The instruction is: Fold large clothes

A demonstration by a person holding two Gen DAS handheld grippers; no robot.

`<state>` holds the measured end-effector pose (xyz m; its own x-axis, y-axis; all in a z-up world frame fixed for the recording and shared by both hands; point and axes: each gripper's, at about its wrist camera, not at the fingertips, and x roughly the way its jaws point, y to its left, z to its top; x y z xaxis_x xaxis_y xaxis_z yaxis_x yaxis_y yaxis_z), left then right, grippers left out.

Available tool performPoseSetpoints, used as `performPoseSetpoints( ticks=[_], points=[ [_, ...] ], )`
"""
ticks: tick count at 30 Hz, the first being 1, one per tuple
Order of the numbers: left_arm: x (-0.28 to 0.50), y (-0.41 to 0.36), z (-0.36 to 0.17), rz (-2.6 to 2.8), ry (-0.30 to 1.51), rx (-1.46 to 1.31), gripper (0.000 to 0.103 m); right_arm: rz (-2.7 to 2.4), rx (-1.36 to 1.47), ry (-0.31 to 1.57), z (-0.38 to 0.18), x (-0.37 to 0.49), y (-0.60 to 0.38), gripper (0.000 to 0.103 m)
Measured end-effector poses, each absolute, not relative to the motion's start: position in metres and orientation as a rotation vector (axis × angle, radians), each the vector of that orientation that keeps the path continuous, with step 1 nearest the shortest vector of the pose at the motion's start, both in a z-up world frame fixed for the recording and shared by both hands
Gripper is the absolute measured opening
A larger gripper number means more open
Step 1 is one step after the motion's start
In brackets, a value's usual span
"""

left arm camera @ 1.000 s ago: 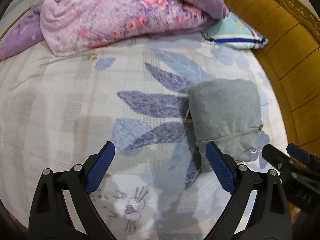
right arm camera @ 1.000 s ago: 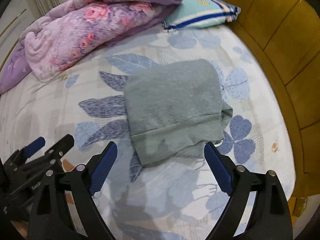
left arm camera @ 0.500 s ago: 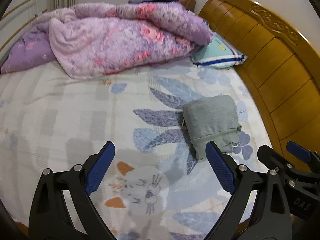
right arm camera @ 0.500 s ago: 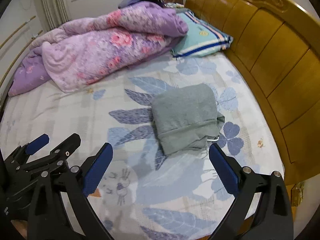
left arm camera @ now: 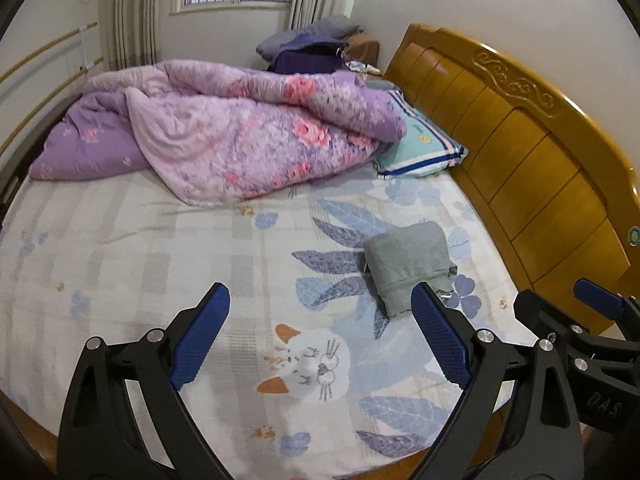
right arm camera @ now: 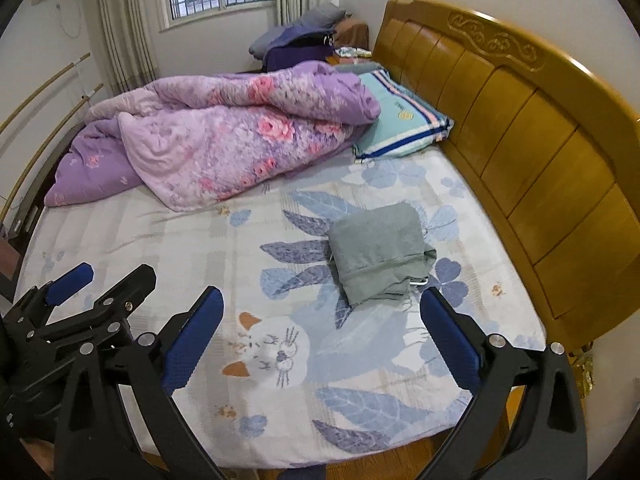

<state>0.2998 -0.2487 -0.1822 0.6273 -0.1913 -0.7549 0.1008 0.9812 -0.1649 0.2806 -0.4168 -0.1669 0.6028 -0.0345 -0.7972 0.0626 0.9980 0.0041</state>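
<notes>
A grey garment [left arm camera: 408, 262] lies folded into a compact rectangle on the patterned bed sheet [left arm camera: 160, 264], near the wooden headboard; it also shows in the right wrist view [right arm camera: 380, 252]. My left gripper [left arm camera: 320, 316] is open and empty, held well back above the near edge of the bed. My right gripper [right arm camera: 322, 318] is open and empty, also held back from the garment. Each gripper shows in the other's view, the right one [left arm camera: 592, 332] and the left one [right arm camera: 84, 292].
A crumpled purple floral quilt [left arm camera: 240, 136] fills the far side of the bed. A teal striped pillow [left arm camera: 420, 148] leans by the wooden headboard [left arm camera: 540, 152]. Dark bedding [right arm camera: 304, 36] is piled under the window.
Both grippers have pulled back and up from the folded garment, which now looks much smaller. The garment has not moved. Both jaws stay open.
</notes>
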Motion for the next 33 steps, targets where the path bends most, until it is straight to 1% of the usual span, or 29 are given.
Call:
performPoseSetpoints(
  ticks=[9,16,33],
  points=[
    [0.265,-0.241,-0.106,-0.173,0.801,-0.083,0.093,-0.036,0.056,0.848,-0.102,0.245,-0.407,0.095],
    [0.252,-0.236,-0.068,-0.168,0.765,-0.081,0.094,-0.024,0.050,0.814,-0.071,0.236,-0.405,0.095],
    [0.253,-0.241,-0.046,-0.177,0.721,-0.021,0.094,-0.038,0.054,0.833,-0.056,0.234,-0.405,0.095]
  ],
)
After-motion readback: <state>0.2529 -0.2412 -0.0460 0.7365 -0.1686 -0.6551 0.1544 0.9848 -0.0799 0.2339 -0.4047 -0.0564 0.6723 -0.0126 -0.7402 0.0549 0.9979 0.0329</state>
